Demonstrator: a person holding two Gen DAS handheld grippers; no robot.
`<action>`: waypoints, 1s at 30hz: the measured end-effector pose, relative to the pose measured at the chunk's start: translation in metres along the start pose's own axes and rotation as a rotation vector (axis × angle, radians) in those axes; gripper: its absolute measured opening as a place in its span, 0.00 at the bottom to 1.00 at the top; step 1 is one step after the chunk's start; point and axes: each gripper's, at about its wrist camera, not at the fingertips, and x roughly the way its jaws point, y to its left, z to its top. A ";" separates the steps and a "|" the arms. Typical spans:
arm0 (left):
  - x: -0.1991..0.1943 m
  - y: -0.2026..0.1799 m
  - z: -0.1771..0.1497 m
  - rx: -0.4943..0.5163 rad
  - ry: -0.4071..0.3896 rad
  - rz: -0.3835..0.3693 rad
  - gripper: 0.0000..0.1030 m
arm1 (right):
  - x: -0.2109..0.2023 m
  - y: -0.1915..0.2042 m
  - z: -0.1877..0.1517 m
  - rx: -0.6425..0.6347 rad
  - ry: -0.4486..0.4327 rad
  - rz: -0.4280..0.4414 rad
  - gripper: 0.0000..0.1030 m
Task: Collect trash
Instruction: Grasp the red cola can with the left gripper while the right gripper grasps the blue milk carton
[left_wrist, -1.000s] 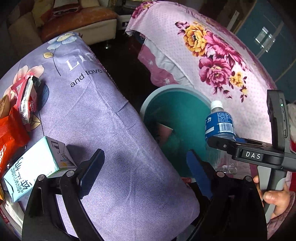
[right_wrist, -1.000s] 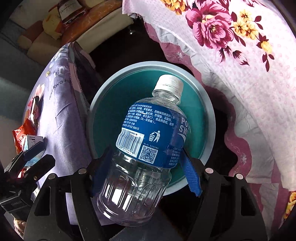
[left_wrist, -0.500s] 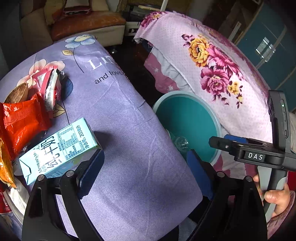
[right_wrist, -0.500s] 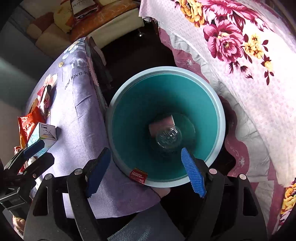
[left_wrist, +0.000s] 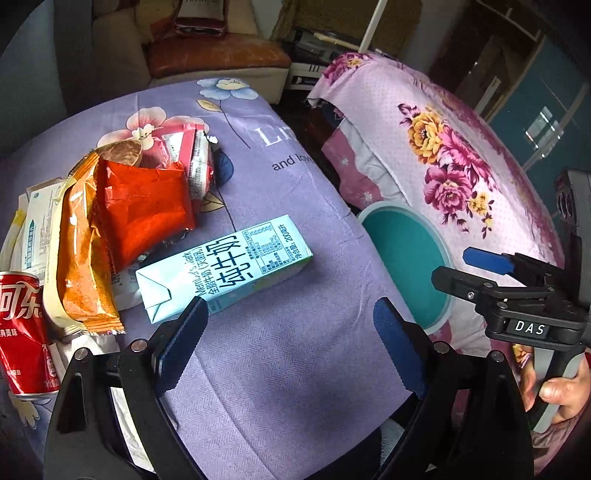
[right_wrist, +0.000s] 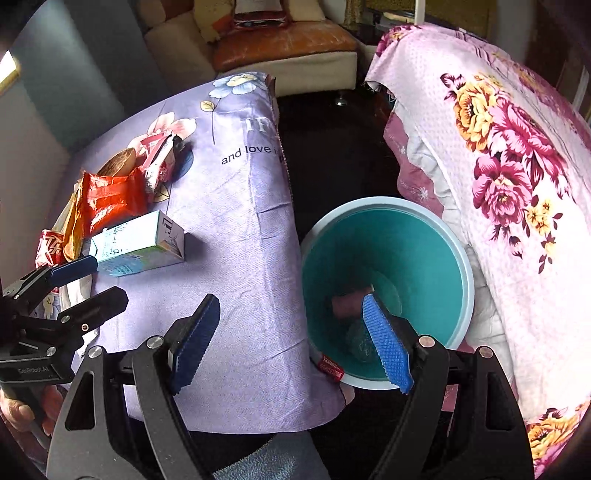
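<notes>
Both grippers, left (left_wrist: 288, 343) and right (right_wrist: 291, 347), are hanging open and empty. We are risking crushing the milk carton (left_wrist: 225, 267), which could leak onto the purple cloth (left_wrist: 295, 387).

The milk carton (left_wrist: 225, 266) lies on the table (left_wrist: 288, 369), wrappers (left_wrist: 140, 206) behind it, bin (right_wrist: 388, 280) right.

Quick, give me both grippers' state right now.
Left gripper: open, holding nothing, above the milk carton.
Right gripper: open, empty, beside the bin.
</notes>
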 end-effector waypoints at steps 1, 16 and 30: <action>-0.006 0.007 -0.001 -0.008 -0.014 0.010 0.89 | -0.001 0.009 0.002 -0.025 0.003 0.000 0.75; -0.066 0.148 -0.036 -0.225 -0.055 0.169 0.89 | 0.010 0.165 0.022 -0.610 0.016 -0.060 0.77; -0.081 0.202 -0.055 -0.357 -0.063 0.160 0.89 | 0.074 0.212 0.041 -0.848 0.160 -0.063 0.77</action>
